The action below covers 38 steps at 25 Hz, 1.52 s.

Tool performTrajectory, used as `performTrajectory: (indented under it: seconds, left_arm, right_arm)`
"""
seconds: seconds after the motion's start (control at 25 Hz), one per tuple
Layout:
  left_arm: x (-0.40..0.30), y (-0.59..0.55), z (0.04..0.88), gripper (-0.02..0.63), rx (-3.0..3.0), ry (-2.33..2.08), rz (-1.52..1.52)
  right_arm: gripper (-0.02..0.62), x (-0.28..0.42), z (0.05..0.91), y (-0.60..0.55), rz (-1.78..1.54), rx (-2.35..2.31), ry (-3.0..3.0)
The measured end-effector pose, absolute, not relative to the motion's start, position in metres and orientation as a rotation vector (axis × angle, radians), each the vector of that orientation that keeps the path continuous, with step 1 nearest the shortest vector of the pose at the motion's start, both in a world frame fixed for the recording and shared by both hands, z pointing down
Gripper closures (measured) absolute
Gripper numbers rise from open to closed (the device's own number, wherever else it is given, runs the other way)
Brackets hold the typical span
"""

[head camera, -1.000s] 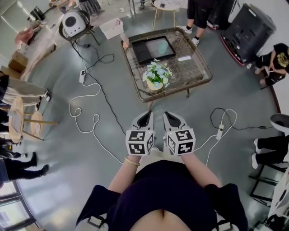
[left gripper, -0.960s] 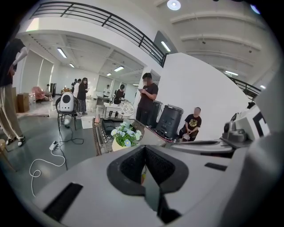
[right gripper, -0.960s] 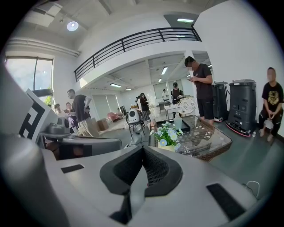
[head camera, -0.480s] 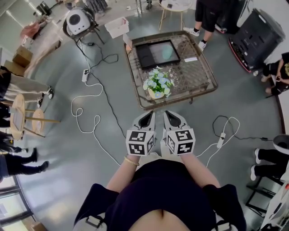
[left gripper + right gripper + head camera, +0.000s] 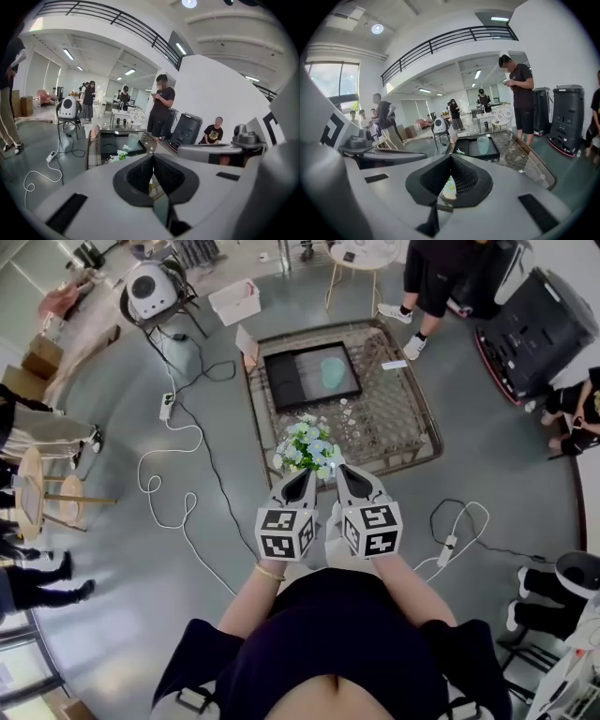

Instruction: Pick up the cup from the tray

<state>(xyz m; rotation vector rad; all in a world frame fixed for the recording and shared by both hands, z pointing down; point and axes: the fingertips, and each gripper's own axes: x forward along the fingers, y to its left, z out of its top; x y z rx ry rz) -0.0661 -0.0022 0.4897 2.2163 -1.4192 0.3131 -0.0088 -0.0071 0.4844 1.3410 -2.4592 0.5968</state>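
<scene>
Probably an open office hall or lab. A railed mezzanine (image 5: 450, 41) overlooks grey floor (image 5: 122, 559), trailing cables (image 5: 141, 476) and bystanders (image 5: 520, 93).

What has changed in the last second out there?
The person has stepped toward the low glass-topped wicker table: its white-flower bouquet now sits just ahead of the left claw and right claw. Unchanged: both claws shut, empty, side by side; the pale green translucent cup stands on the black rectangular tray.
</scene>
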Motion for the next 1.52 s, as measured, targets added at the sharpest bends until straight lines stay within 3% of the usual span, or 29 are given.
performTrajectory:
  seconds: [0.8,1.52]
  left_arm:
    - [-0.023,-0.139,0.490,0.598,2.131,-1.489,0.260]
    - [-0.022,-0.167,0.496,0.598,2.109,-1.421,0.281]
  right_arm:
    - [0.586,0.029,0.490,-0.143,0.592,1.202,-2.491]
    - [0.586,0.026,0.496,-0.162,0.670,1.219,-2.452]
